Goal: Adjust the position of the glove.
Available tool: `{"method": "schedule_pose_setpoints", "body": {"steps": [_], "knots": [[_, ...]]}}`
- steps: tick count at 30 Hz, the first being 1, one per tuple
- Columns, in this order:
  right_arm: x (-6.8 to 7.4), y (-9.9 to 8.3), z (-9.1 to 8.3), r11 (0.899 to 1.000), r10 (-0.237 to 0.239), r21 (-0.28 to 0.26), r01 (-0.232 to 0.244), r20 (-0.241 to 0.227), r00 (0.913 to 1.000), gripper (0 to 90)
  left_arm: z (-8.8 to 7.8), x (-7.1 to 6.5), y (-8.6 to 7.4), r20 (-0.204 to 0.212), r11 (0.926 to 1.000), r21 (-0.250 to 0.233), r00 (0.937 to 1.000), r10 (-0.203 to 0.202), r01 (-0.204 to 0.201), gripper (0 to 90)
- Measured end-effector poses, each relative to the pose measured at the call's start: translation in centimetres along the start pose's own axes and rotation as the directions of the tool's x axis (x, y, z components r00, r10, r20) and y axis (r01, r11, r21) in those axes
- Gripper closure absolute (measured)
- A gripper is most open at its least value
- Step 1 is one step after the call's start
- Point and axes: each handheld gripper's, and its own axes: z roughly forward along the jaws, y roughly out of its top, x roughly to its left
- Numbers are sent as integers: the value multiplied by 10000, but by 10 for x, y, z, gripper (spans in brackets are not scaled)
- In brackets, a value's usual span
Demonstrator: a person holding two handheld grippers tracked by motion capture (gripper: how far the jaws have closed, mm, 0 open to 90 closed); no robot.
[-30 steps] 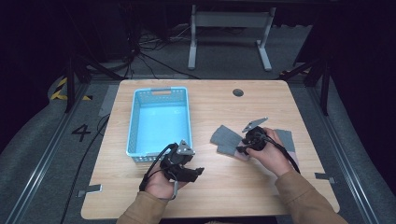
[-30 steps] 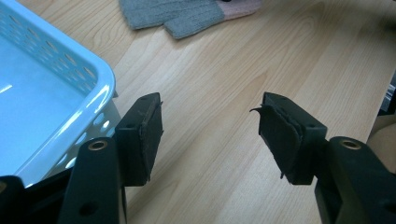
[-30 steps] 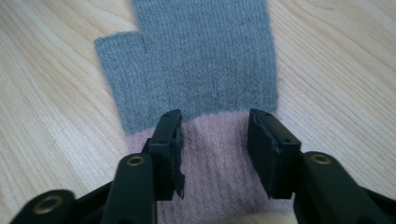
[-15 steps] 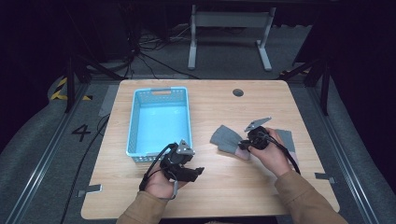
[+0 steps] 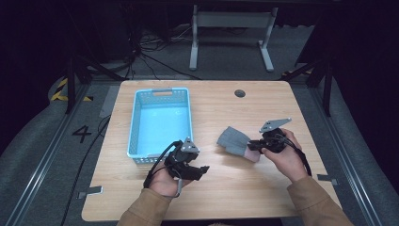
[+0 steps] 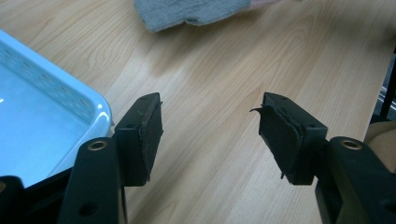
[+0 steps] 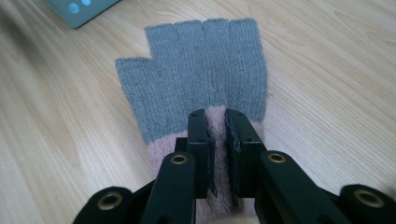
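A grey knitted glove (image 5: 233, 139) with a pink cuff (image 5: 253, 155) lies on the wooden table right of centre. My right gripper (image 5: 251, 146) is shut on the cuff. Its jaws have just been closing, and in the right gripper view (image 7: 215, 116) the pink cuff (image 7: 161, 150) is pinched between them while the grey glove (image 7: 201, 70) spreads flat ahead. My left gripper (image 5: 202, 170) rests near the front of the table, by the basket's near corner. Its jaws stand open (image 6: 210, 119) over bare wood with nothing between them.
A light blue plastic basket (image 5: 133, 127) stands at the left middle of the table, with its rim (image 6: 88, 100) close beside my left gripper. A small round grommet (image 5: 240, 93) sits near the far edge. Beyond the table are a dark floor, cables and a grey stand.
My right gripper has closed on the glove's cuff and shifted slightly right and up, drawing the glove with it. The left hand has stayed still.
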Motion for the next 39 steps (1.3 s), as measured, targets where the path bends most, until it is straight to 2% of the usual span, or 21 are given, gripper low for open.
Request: {"method": "schedule_pose_setpoints", "body": {"steps": [11,13,14,20,21,23,25,26,27,29,31,34,36,37,39], "knots": [[9,-9,-21,9990,-454,-63,452,-325,9984,814,0,3,10,148,9997,-212,9998,98,-95,400],[13,-10,-25,9971,-761,-69,759,-543,9956,813,2,2,13,238,9996,-242,9996,172,-166,400],[14,-11,-26,9960,-899,-62,897,-718,9934,813,2,3,14,251,9996,-206,9995,213,-208,400],[23,-16,-27,9875,-1552,118,1574,-1110,9816,813,8,0,19,339,9993,-148,9988,351,-346,400],[23,-16,-27,9875,-1552,118,1574,-1110,9816,813,8,0,19,339,9993,-148,9988,351,-346,402],[26,-19,-25,9820,-1806,338,1860,-1222,9759,813,12,-3,22,411,9989,-64,9981,470,-468,404],[27,-19,-25,9809,-1852,350,1913,-1310,9739,813,13,-4,23,428,9986,-1,9977,531,-531,404],[28,-22,-23,9778,-1975,383,2058,-1571,9676,812,14,-5,24,483,9983,19,9971,587,-589,404],[28,-22,-22,9768,-2013,404,2105,-1645,9656,811,14,-5,24,488,9982,7,9970,598,-599,404],[29,-23,-22,9759,-2020,475,2129,-1715,9643,809,14,-5,24,471,9985,-14,9974,545,-545,404],[29,-25,-20,9692,-2222,648,2375,-1849,9573,806,15,-4,25,475,9984,-69,9973,561,-558,403],[26,-30,-14,9640,-2311,828,2528,-2097,9501,803,16,-5,26,506,9982,-6,9969,602,-603,403],[26,-31,-13,9642,-2277,862,2510,-2165,9494,802,16,-5,26,529,9978,53,9965,651,-655,403],[25,-32,-10,9611,-2350,908,2609,-2280,9449,801,17,-6,26,505,9979,45,9967,641,-645,404],[25,-34,-6,9585,-2353,1033,2659,-2409,9416,800,17,-6,26,517,9979,55,9966,649,-652,404]]}}
